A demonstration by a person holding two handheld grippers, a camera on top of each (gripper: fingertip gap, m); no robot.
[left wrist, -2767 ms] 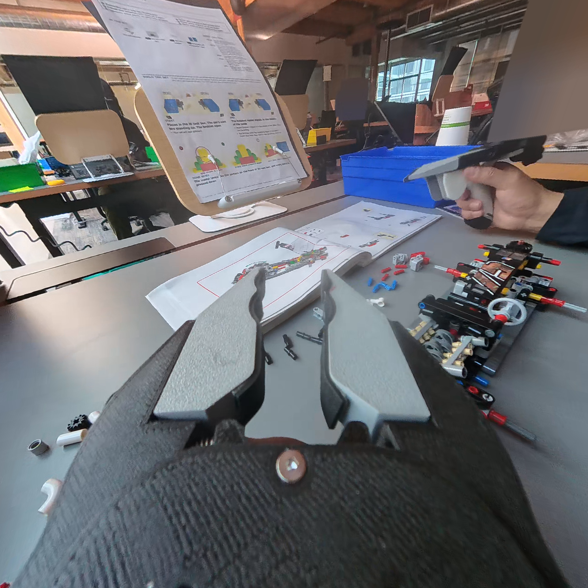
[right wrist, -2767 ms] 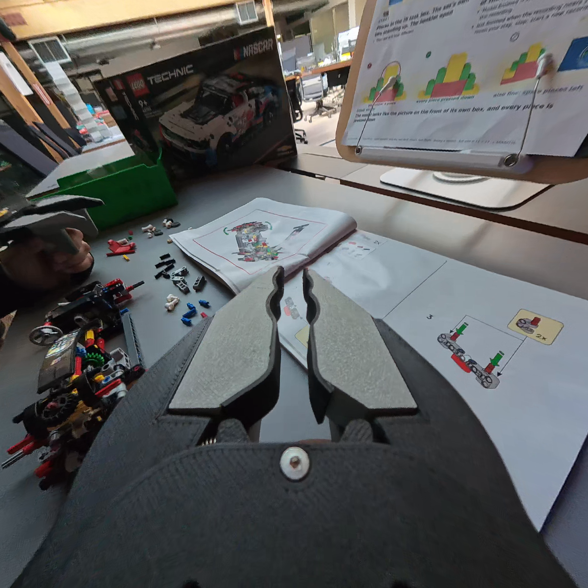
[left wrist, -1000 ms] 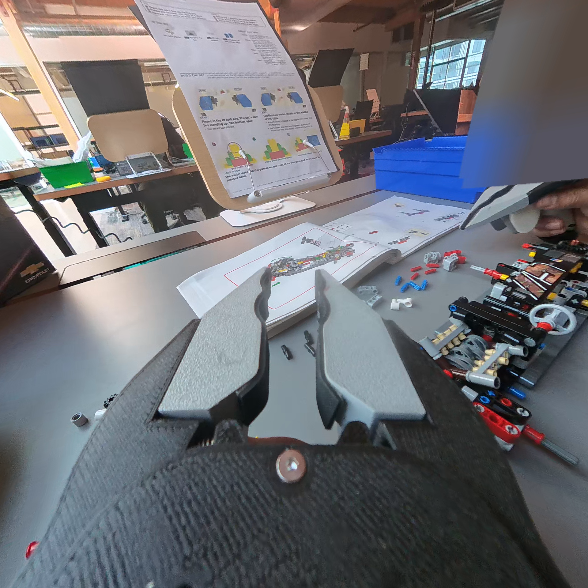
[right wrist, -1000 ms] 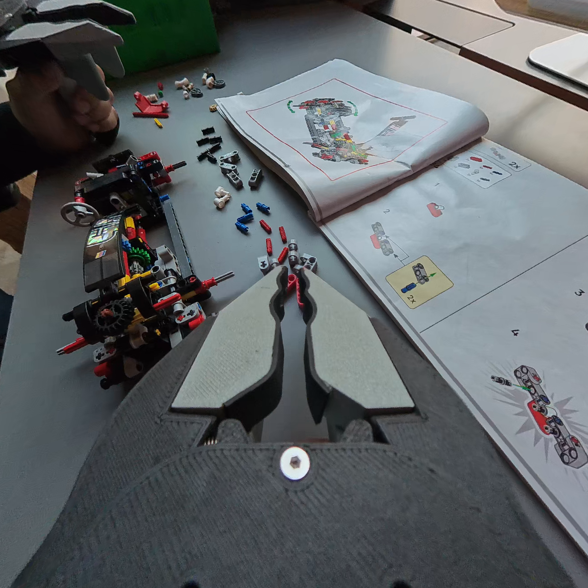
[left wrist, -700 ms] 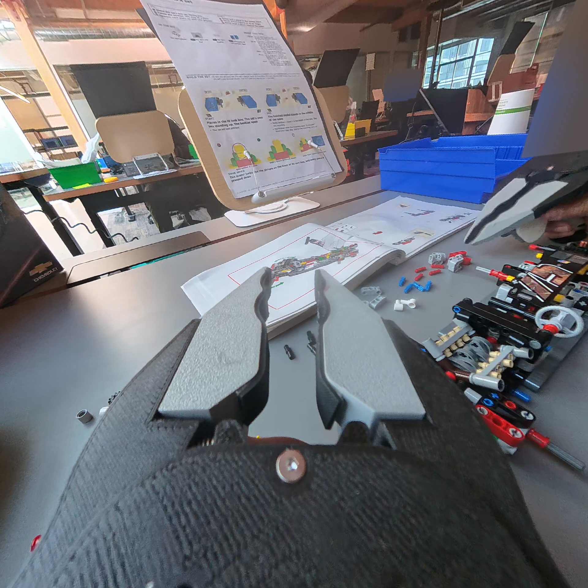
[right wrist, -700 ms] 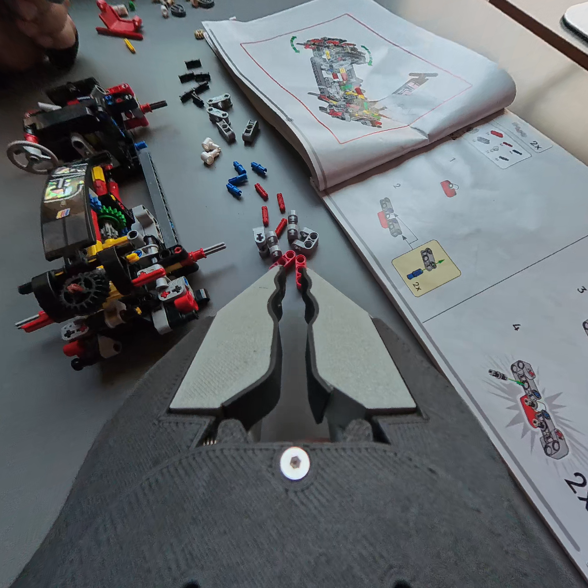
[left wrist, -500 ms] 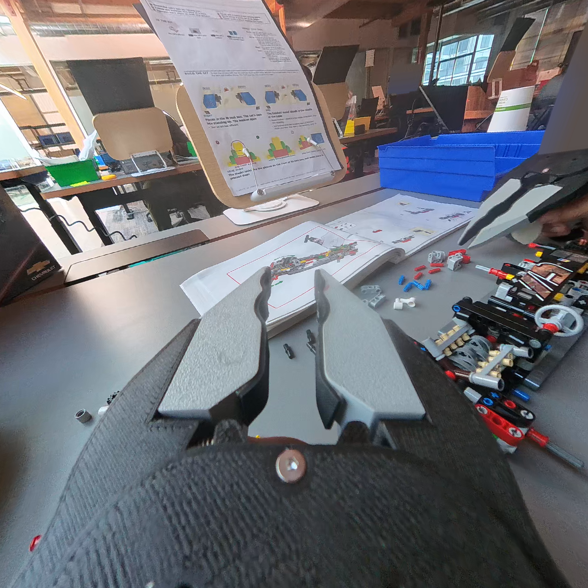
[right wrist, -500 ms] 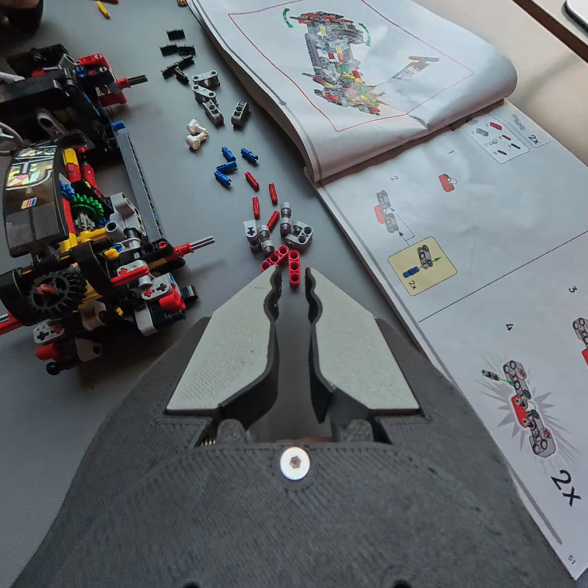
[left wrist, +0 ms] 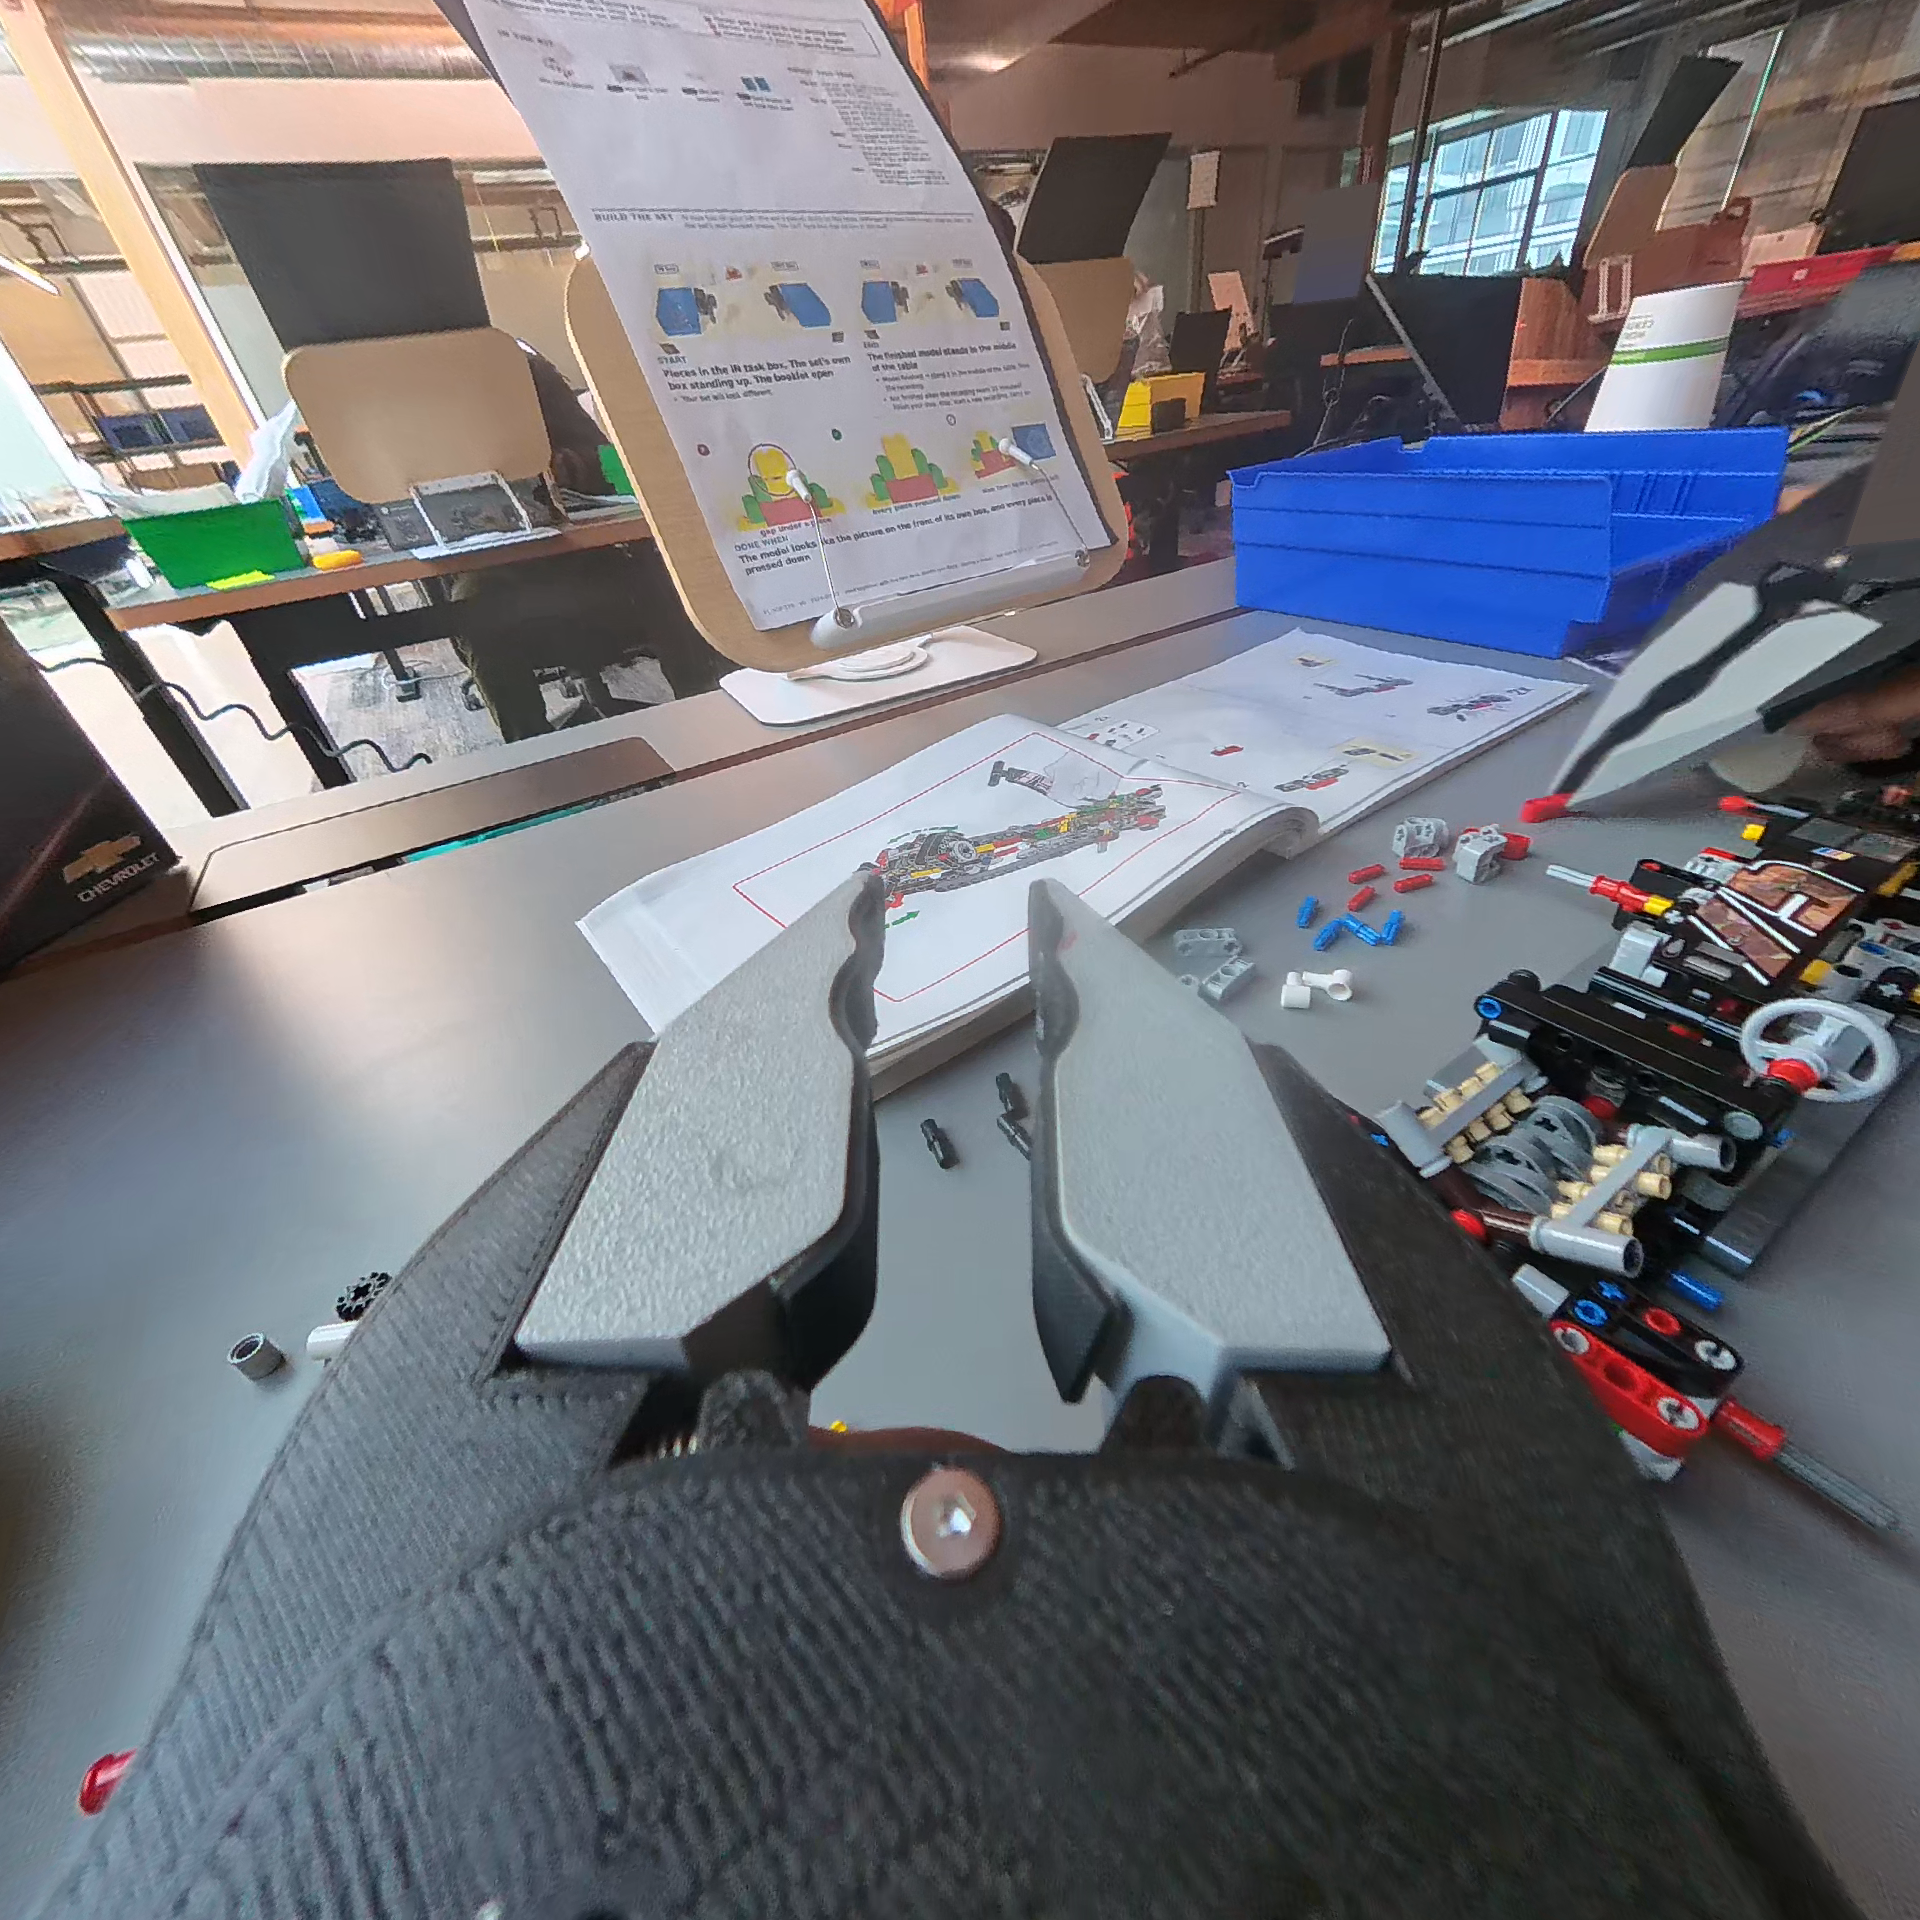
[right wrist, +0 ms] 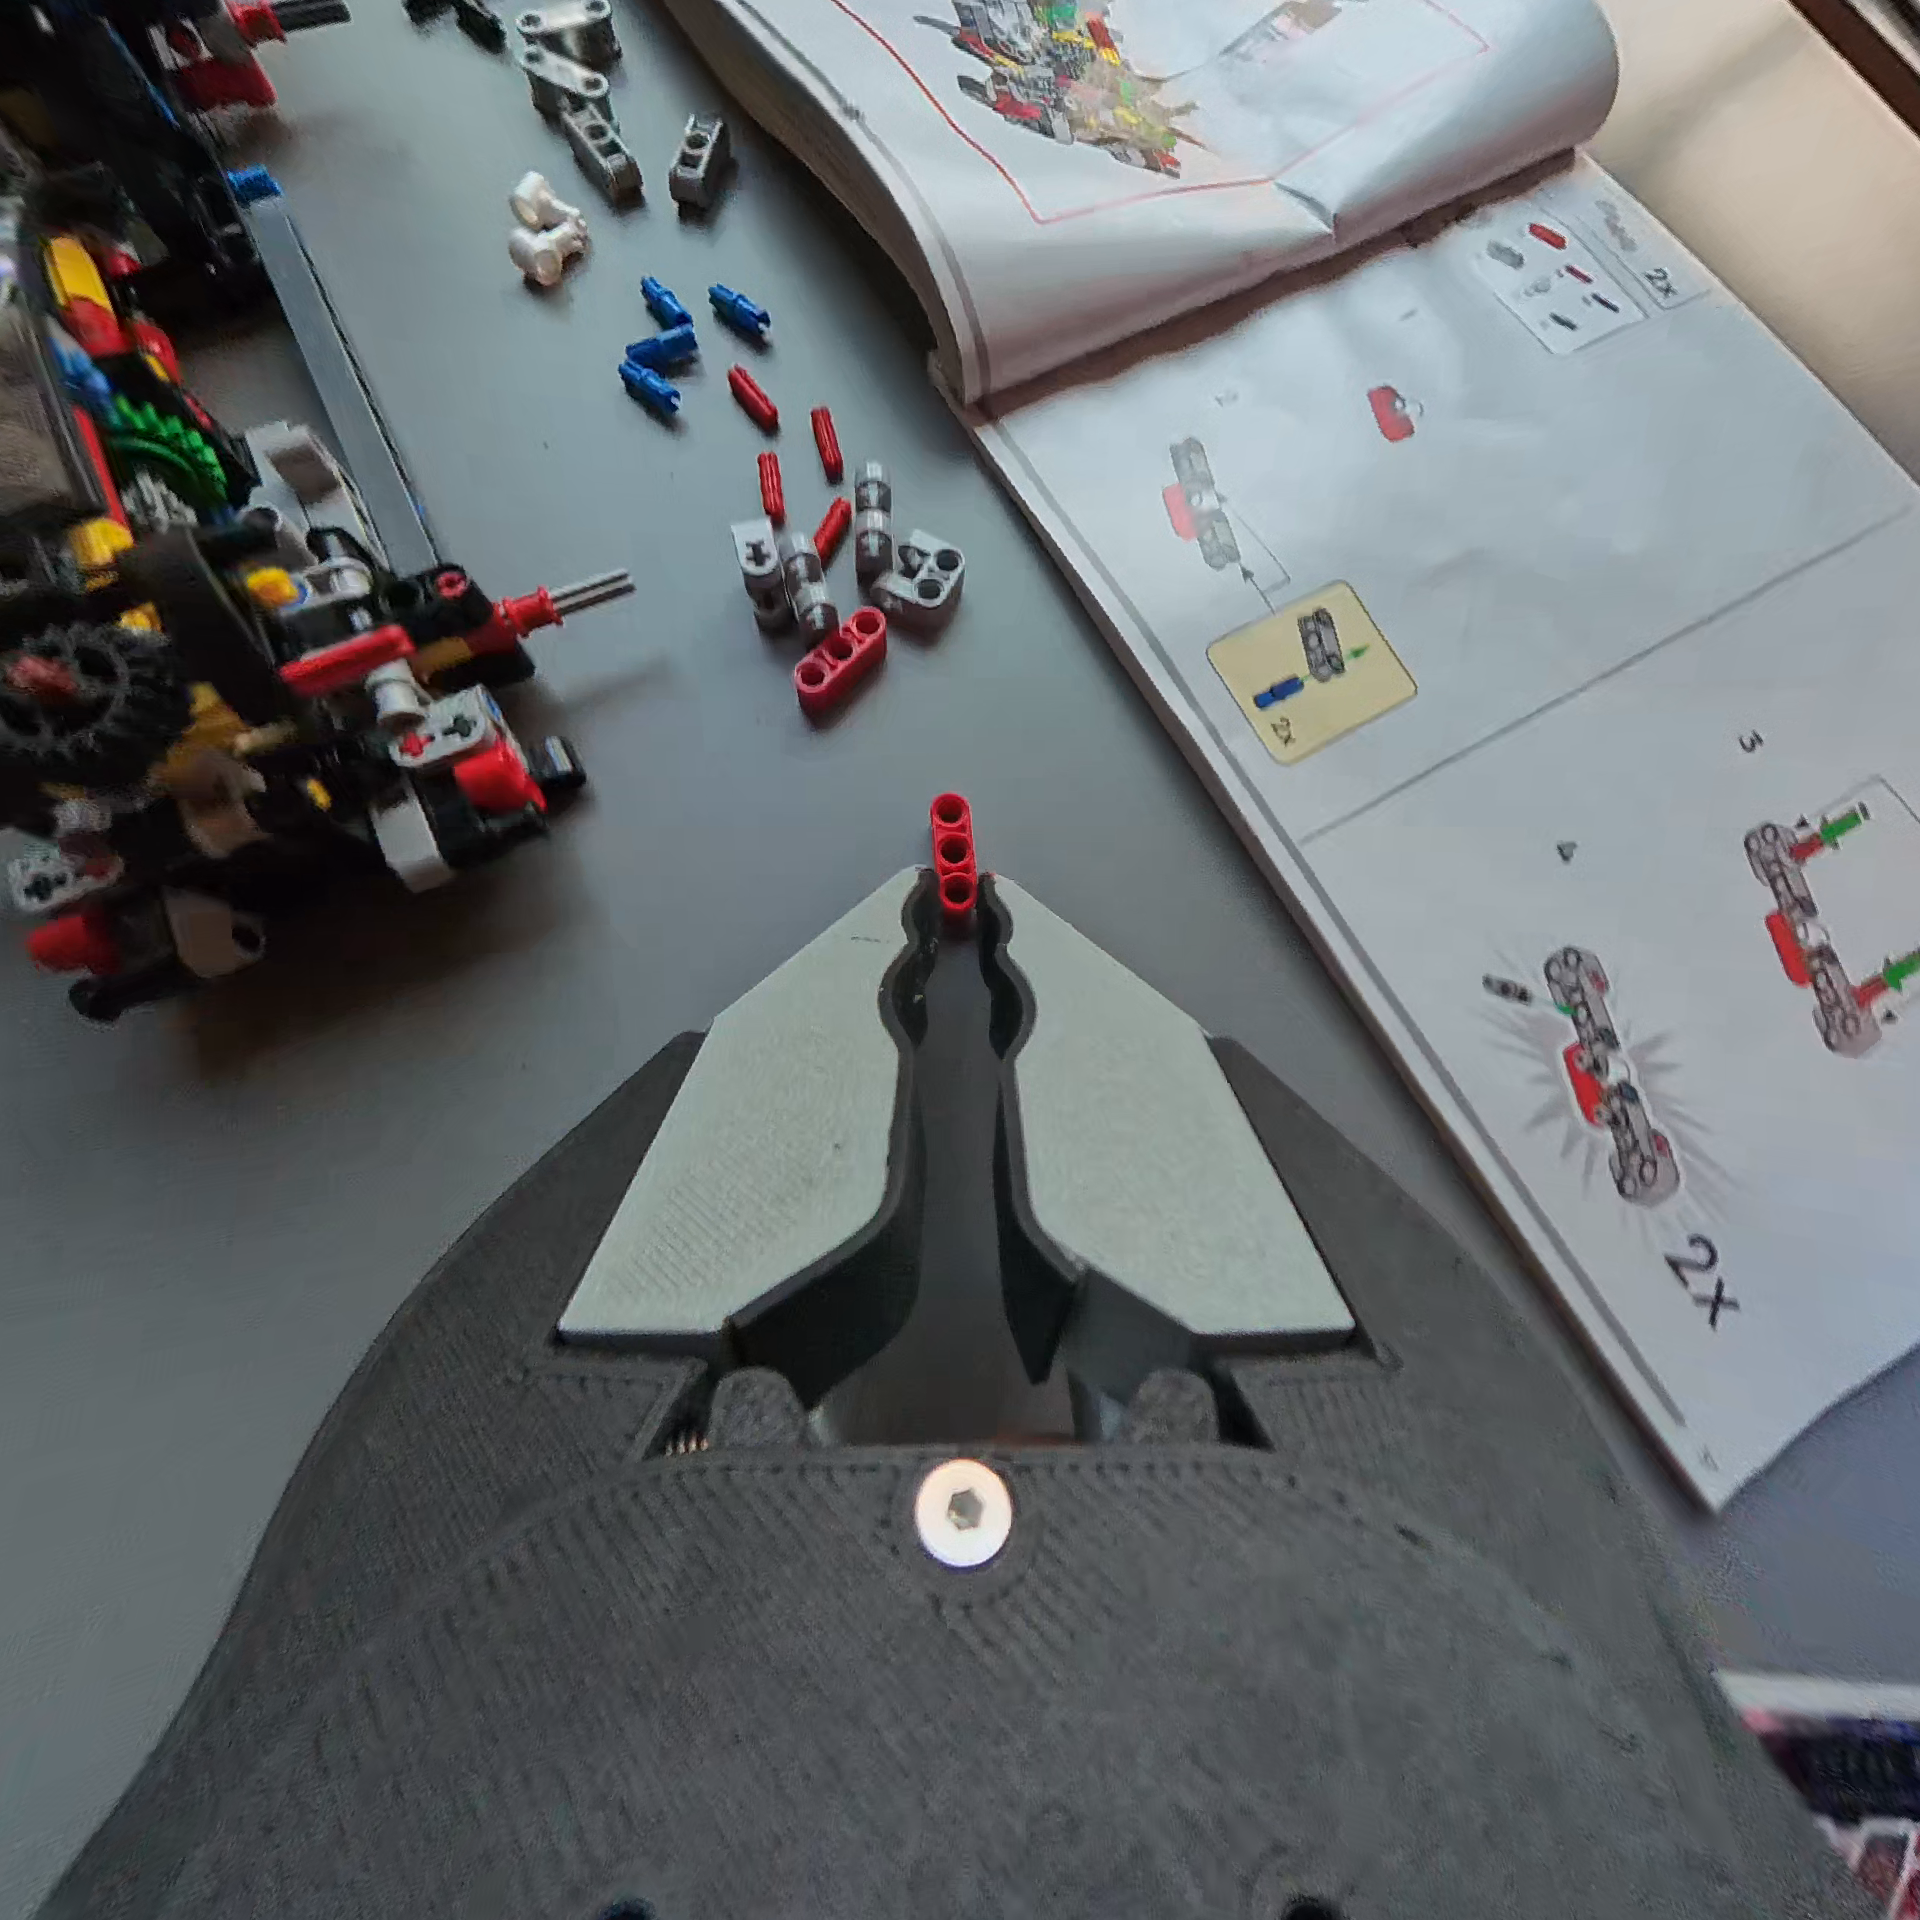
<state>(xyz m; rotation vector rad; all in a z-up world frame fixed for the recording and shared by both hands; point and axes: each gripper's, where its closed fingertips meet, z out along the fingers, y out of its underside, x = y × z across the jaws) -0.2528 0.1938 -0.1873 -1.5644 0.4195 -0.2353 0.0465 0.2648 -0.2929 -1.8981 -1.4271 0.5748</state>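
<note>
The right gripper (right wrist: 954,896) is clamped on a small red three-hole beam (right wrist: 952,844); both fingertips press its near end, and the rest of the piece sticks out forward past the tips, above the grey table (right wrist: 312,1195). The left wrist view shows the same gripper from the side, its tips (left wrist: 1569,795) pinching the red piece just above the tabletop.

The left gripper (left wrist: 956,914) hangs with its jaws parted and nothing between the pads; through the gap show the table and a few tiny black pins (left wrist: 938,1138) lying loose below.

Just ahead of the right gripper lies a second red three-hole beam (right wrist: 840,662), touching a huddle of grey connector pieces (right wrist: 914,587). Beyond these are scattered red pins (right wrist: 752,398), then blue pins (right wrist: 661,348), then a white connector (right wrist: 545,234) and more grey beams (right wrist: 582,104). To the left stands a partly built car chassis (right wrist: 208,644), black with red, yellow and green parts; the left view shows its grey steering wheel (left wrist: 1818,1049).

To the right of the loose parts an open instruction booklet (right wrist: 1507,623) lies flat, its thicker half curling up at the fold (right wrist: 1195,156).

Farther off, in the left view, a printed sheet rests on a wooden stand (left wrist: 831,343) at the table's back edge, with a blue plastic bin (left wrist: 1507,530) to the right of it.
</note>
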